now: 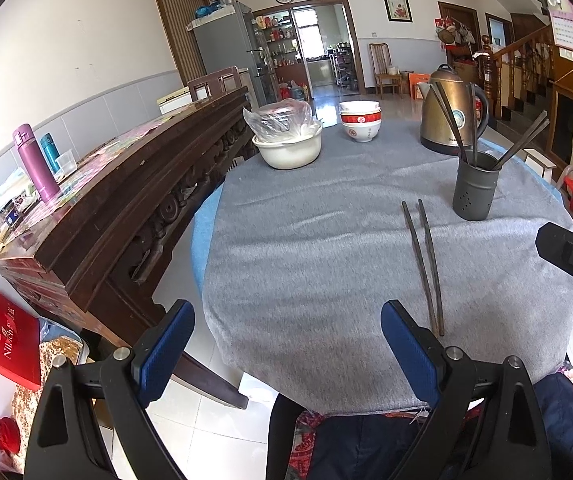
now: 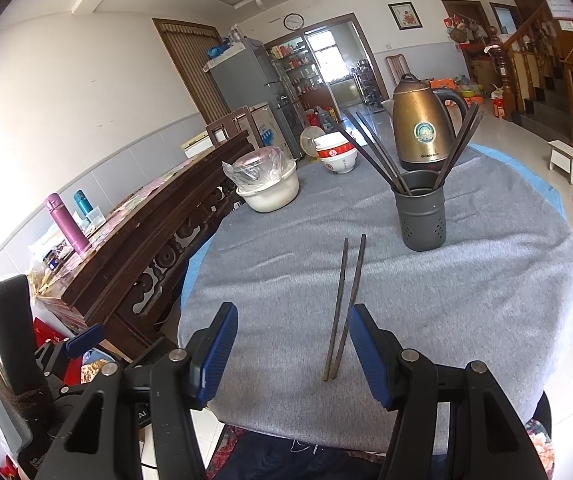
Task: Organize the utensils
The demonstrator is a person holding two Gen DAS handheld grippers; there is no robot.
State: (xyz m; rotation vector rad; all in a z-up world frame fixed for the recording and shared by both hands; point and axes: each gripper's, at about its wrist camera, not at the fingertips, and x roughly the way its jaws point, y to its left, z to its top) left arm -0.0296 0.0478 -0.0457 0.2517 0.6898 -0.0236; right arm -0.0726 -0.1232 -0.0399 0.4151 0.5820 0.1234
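- Grey cloth (image 2: 466, 300) covers the table; two loose chopsticks (image 2: 344, 308) lie near its front edge.
- Dark holder (image 2: 422, 216) stands beyond, holding more chopsticks.
- Left gripper (image 1: 286, 344) and right gripper (image 2: 292, 348) both spread, empty.

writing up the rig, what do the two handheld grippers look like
Both the left gripper and the right gripper are matte black plastic frames with triangular cut-outs and silver pivot bolts. Each finger carries a ribbed blue pad. No cables or sleeves show.

Daylit room: white walls (image 1: 66, 32), tiled floor (image 1: 206, 432), carved sideboard (image 1: 126, 208), staircase (image 2: 542, 80).
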